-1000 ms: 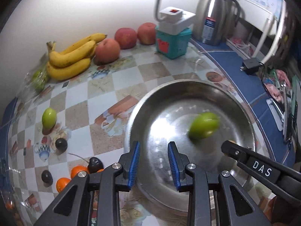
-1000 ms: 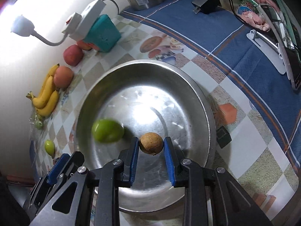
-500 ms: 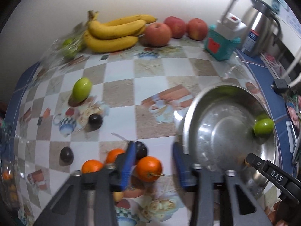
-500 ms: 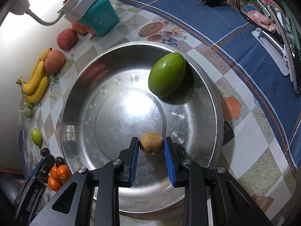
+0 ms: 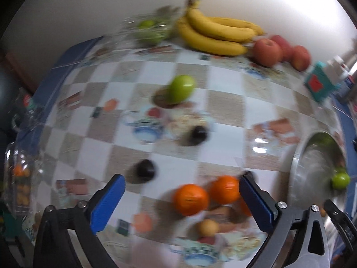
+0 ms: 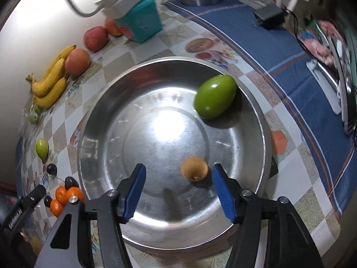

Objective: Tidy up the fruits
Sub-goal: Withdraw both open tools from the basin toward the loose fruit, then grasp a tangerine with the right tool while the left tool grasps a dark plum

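Since a second ago the right gripper [image 6: 178,192] has let go of the small brown fruit [image 6: 194,168], which it was pinching then; its jaws are opening now and the fruit lies loose between the blue pads, nearer the right-hand one, touching neither, on the floor of the steel bowl [image 6: 93,134]. The green mango [image 6: 214,97] that was rolling near the bowl's lower left has ended up against the upper right wall. The left gripper [image 5: 181,201] has swung away from the bowl, which now sits at the far right edge of its view [image 5: 296,169], and its jaws are opening to their widest.

In the left wrist view, blurred by motion, two oranges [image 5: 191,199] sit touching each other between the spread blue pads, toward the right pad; whether it touches them I cannot tell. A small yellowish fruit [image 5: 207,227] lies just below them. Two dark plums [image 5: 145,169] rest apart on the checked tablecloth [image 5: 225,102] above, and a second green mango [image 5: 181,88] lies higher still, near centre. Along the wall at the top are a bunch of bananas [image 5: 214,34], three red apples [image 5: 267,52] to their right, and a clear bag of green fruit [image 5: 151,30] to their left. A teal box [image 6: 142,28] stands in the upper middle of the right wrist view.
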`<state>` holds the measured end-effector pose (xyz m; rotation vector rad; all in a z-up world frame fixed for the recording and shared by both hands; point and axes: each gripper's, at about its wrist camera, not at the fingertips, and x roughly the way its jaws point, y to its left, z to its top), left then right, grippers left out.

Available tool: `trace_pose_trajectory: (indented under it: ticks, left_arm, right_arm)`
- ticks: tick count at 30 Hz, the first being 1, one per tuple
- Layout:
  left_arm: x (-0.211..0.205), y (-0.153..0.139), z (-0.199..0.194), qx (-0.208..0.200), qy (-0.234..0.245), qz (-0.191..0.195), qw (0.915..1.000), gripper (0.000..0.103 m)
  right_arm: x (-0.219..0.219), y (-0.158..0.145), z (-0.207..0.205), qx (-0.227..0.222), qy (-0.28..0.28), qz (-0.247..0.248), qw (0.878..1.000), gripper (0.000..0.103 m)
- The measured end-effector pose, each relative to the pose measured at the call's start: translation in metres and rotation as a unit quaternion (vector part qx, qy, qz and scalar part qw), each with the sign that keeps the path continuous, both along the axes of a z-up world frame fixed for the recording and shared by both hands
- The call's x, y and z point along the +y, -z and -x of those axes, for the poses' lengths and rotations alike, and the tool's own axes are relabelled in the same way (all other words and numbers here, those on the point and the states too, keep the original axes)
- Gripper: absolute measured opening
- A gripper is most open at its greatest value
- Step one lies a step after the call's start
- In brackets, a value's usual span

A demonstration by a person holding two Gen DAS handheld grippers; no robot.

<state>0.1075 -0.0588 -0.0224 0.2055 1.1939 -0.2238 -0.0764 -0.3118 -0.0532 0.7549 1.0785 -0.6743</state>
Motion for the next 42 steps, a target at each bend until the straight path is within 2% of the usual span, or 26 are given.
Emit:
trace_pose_trajectory:
  ticks: [5,6,8,12,17,21,27,31,37,38,41,42]
  left_arm:
    - [0.036,0.01,-0.016,0.0,-0.039,-0.022,0.999,0.103]
    - [0.043,0.012,-0.019,0.002,-0.047,-0.023,0.9986,0.103]
    - [0.057,0.015,-0.025,0.009,-0.063,-0.019,0.9978,0.103]
    - [0.076,0.016,-0.033,0.011,-0.083,-0.012,0.9964,0.103]
    - [0.087,0.012,-0.037,-0.01,-0.081,-0.012,0.9966,0.103]
    - [0.088,0.01,-0.041,-0.016,-0.069,-0.007,0.9975,0.103]
    - [0.088,0.015,-0.046,-0.015,-0.044,-0.017,0.9988,0.103]
    - [0.087,0.019,-0.05,-0.001,-0.034,-0.011,0.9994,0.103]
    - [0.074,0.026,-0.05,0.01,-0.013,-0.003,0.9999,0.103]
    - [0.072,0.026,-0.05,0.012,-0.01,0.0,0.9999,0.103]
    - [0.066,0.028,-0.05,0.012,-0.003,-0.001,0.9999,0.102]
    - [0.063,0.028,-0.049,0.012,0.0,-0.003,0.9999,0.102]
  right_arm:
    - [0.013,-0.002,-0.007,-0.004,-0.029,0.006,1.0,0.076]
    - [0.016,-0.003,-0.009,-0.004,-0.036,0.008,0.999,0.085]
    - [0.021,-0.004,-0.011,-0.004,-0.045,0.014,0.999,0.092]
    - [0.03,-0.005,-0.016,-0.015,-0.058,0.016,0.998,0.095]
    - [0.046,-0.01,-0.025,-0.027,-0.081,0.022,0.996,0.099]
    - [0.062,-0.021,-0.038,-0.055,-0.105,0.022,0.993,0.099]
    - [0.101,-0.031,-0.07,-0.081,-0.173,0.009,0.982,0.099]
    - [0.121,-0.029,-0.085,-0.074,-0.205,0.011,0.976,0.099]
    - [0.136,-0.022,-0.1,-0.058,-0.222,0.016,0.973,0.098]
    - [0.138,-0.019,-0.103,-0.055,-0.227,0.017,0.972,0.095]
    - [0.142,-0.015,-0.107,-0.048,-0.238,0.018,0.97,0.075]
    - [0.143,-0.012,-0.109,-0.044,-0.241,0.016,0.969,0.072]
